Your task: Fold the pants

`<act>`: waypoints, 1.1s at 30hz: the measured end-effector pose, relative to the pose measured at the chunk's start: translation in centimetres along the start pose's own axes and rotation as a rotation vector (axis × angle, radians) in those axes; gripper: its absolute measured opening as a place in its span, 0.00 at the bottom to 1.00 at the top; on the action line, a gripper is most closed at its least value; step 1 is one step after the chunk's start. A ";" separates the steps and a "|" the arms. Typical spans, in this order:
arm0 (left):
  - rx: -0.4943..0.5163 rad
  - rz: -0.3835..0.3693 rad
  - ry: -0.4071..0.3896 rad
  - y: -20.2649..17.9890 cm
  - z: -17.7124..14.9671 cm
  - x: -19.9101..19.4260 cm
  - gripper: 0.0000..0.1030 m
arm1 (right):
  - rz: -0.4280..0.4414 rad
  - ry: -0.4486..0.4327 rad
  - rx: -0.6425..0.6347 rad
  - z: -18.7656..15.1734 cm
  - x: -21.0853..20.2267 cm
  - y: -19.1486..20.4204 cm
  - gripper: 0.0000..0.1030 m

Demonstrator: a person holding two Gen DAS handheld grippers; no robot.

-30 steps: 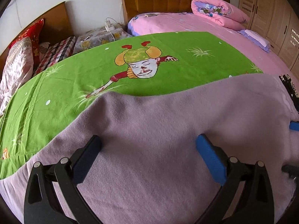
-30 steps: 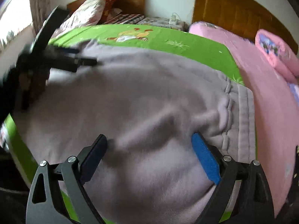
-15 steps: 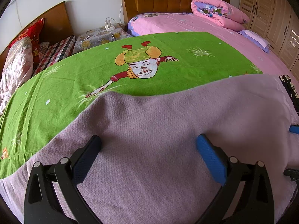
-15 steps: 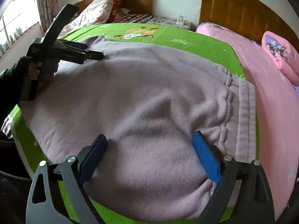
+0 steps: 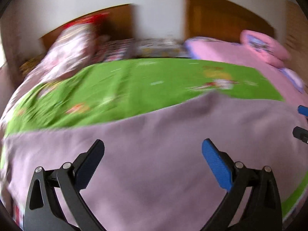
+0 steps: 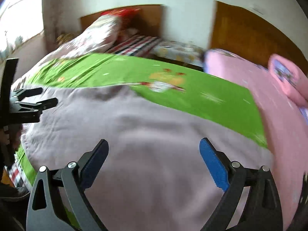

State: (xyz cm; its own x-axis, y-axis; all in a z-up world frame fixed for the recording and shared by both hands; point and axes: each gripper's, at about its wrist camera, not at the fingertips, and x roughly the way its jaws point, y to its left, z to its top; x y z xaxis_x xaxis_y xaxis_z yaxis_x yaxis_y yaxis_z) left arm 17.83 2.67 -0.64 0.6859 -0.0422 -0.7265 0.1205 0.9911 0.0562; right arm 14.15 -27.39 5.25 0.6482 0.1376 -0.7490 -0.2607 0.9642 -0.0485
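Note:
Pale mauve pants lie spread flat over a green cartoon bedsheet; both views are motion-blurred. My left gripper hovers open over the pants, with nothing between its fingers. My right gripper is open too, above the pants nearer their wide end. In the right wrist view the left gripper shows at the far left edge, over the pants' narrow end. In the left wrist view the right gripper's fingertips poke in at the right edge.
Pillows and a wooden headboard lie at the far end of the green bed. A pink bed with a rolled pink quilt adjoins on the right. A window is at the left.
Both cameras have swung left and pulled back; the cartoon figure shifted right in each view. The pants lie as before, and both grippers stay open.

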 end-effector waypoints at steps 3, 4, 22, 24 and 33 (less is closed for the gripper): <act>-0.076 0.076 0.038 4.0 -1.9 0.1 0.98 | 0.079 0.009 -0.092 2.3 3.0 4.9 0.89; -0.099 0.101 0.045 5.2 -2.5 0.1 0.98 | 0.118 0.014 -0.122 3.1 4.0 6.8 0.89; -0.173 0.078 0.107 9.4 -4.5 2.9 0.99 | 0.055 0.221 0.006 3.1 11.4 5.7 0.89; -0.173 0.078 0.108 9.4 -4.5 2.9 0.99 | 0.024 0.223 0.011 3.0 11.2 5.7 0.89; -0.174 0.077 0.107 9.4 -4.5 2.9 0.99 | 0.160 0.171 -0.098 5.0 10.9 12.1 0.89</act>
State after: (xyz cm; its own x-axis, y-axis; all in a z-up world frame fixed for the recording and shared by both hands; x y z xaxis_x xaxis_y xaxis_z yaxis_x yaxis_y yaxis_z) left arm 17.70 12.45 -5.28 0.6073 0.0384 -0.7936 -0.0613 0.9981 0.0014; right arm 21.63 -13.05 -0.23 0.4648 0.2379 -0.8529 -0.4237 0.9055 0.0218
